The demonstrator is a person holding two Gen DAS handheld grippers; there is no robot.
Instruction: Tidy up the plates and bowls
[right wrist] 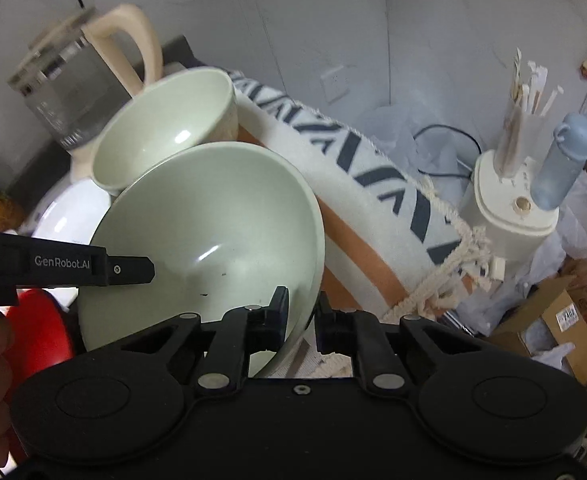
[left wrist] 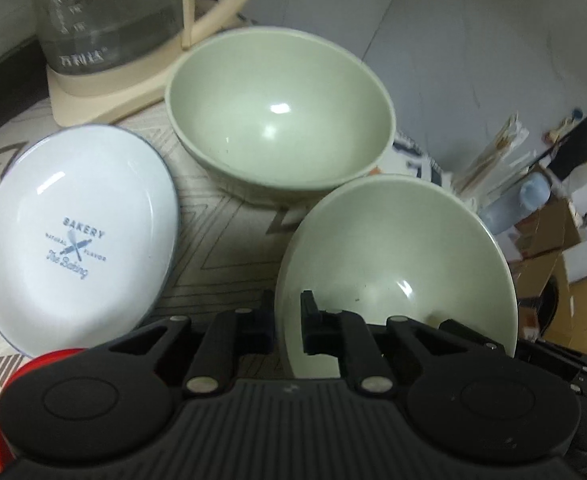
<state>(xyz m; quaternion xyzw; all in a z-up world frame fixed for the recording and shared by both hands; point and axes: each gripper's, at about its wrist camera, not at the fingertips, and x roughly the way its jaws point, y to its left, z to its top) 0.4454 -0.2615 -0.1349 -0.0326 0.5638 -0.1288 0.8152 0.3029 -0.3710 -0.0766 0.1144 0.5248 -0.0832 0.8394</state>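
Note:
A pale green bowl (left wrist: 393, 256) (right wrist: 213, 232) sits nearest to me, held from both sides. My left gripper (left wrist: 287, 316) is shut on its left rim, one finger inside and one outside. On the opposite rim my right gripper (right wrist: 302, 310) is shut the same way. The left gripper's finger (right wrist: 133, 270) shows over the bowl's left edge in the right wrist view. Behind it stands a second green bowl (left wrist: 281, 112) (right wrist: 165, 132). A white plate (left wrist: 77, 236) (right wrist: 69, 212) with blue BAKERY print lies to the left.
A glass kettle (left wrist: 105, 20) (right wrist: 69, 92) with a cream handle stands behind the bowls on a patterned cloth (left wrist: 221, 232). A red object (left wrist: 33, 364) lies under the plate's near edge. To the right are a rolled rug (right wrist: 373, 184), a straw holder (right wrist: 513, 200), a blue bottle (right wrist: 565, 160) and cardboard boxes (right wrist: 565, 320).

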